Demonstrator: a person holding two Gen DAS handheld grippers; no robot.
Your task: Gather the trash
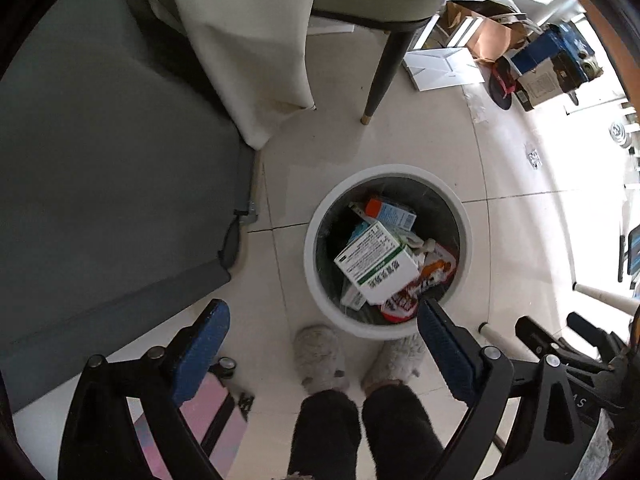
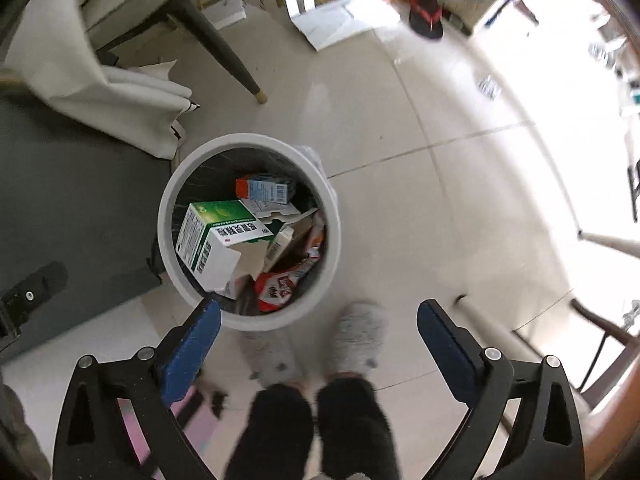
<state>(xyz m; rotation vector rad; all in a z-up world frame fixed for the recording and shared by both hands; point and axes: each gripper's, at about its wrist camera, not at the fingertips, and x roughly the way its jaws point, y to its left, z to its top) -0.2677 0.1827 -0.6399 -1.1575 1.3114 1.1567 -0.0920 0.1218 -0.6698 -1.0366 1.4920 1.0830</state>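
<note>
My left gripper (image 1: 323, 320) and right gripper (image 2: 319, 318) hang wide open and empty, both pointing straight down at the tiled floor (image 1: 420, 140). Between their blue pads (image 2: 192, 344) I see my slippers (image 1: 320, 354) just beside a white bin (image 1: 316, 280). The trash lies inside it: a green-and-white box (image 2: 212, 236) on top, an orange-and-blue carton (image 2: 262, 189) behind, a red wrapper (image 2: 276, 290) near the front rim. A chair leg (image 1: 382, 76) stands beyond the bin.
</note>
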